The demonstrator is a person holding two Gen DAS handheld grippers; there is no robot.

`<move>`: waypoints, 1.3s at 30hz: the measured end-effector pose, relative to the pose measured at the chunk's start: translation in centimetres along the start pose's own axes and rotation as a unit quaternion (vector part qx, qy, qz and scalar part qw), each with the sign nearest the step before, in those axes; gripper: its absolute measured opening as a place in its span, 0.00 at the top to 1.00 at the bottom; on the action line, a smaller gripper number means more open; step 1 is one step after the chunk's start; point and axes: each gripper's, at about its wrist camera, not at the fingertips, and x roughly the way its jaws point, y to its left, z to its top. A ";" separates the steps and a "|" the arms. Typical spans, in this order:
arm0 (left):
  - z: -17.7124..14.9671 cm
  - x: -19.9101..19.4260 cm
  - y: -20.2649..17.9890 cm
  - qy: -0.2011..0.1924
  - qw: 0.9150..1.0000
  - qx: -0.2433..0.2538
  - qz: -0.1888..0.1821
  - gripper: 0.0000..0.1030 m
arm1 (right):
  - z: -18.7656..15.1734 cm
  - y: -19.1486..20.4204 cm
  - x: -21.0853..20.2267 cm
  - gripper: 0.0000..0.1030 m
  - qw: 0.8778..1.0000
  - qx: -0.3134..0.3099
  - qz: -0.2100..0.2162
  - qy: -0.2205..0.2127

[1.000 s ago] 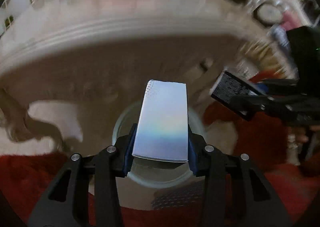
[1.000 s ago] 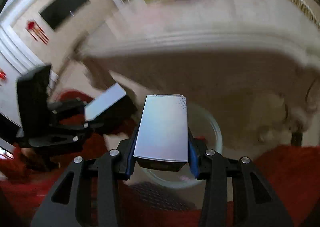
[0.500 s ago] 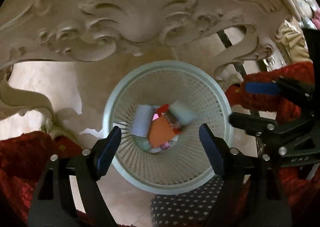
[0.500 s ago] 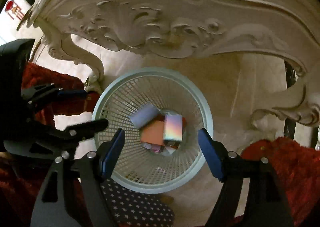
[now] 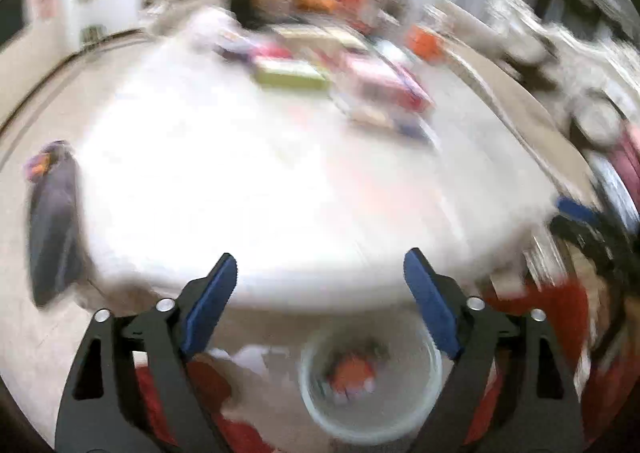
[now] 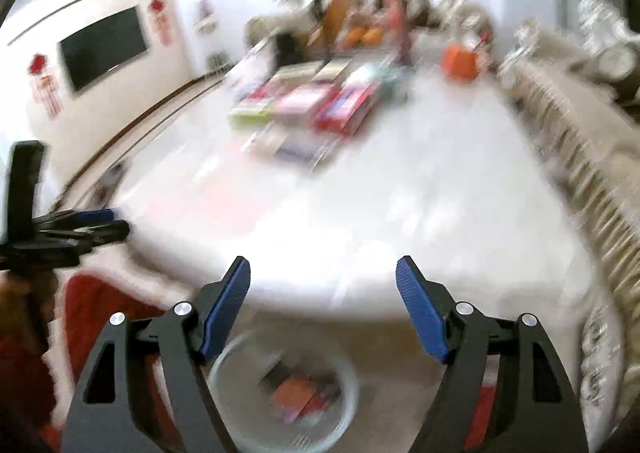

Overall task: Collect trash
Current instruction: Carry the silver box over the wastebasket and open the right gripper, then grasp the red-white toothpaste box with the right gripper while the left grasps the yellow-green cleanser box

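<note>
Both views are smeared by motion. My left gripper (image 5: 320, 255) hangs over the near edge of the white table (image 5: 240, 193); its jaws are opening and hold nothing. My right gripper (image 6: 323, 261) stands open and bare beside it, over the same table (image 6: 380, 213). Below the table edge sits the pale mesh basket (image 5: 360, 437), (image 6: 240, 413) with an orange scrap (image 5: 352, 371), (image 6: 294, 393) and other trash inside. Each gripper shows in the other's view: the right gripper (image 5: 576, 219) at the right edge, the left gripper (image 6: 104, 223) at the left edge.
Flat boxes lie at the far side of the table, among them a green box (image 5: 288, 75) and a red box (image 6: 344, 109). A dark long thing (image 5: 52, 221) lies at the left. Red rug (image 5: 560, 305) surrounds the basket. Carved seat backs (image 6: 580, 157) line the right.
One second ago each gripper was shut on a silvery box. Half a second ago both were open over the basket with the boxes inside. Both have since risen to face the tabletop.
</note>
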 end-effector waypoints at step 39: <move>15.9 17.1 -1.2 0.155 0.899 0.389 -0.130 0.18 | 12.8 -1.7 18.1 0.30 0.996 -0.044 -0.013 0.083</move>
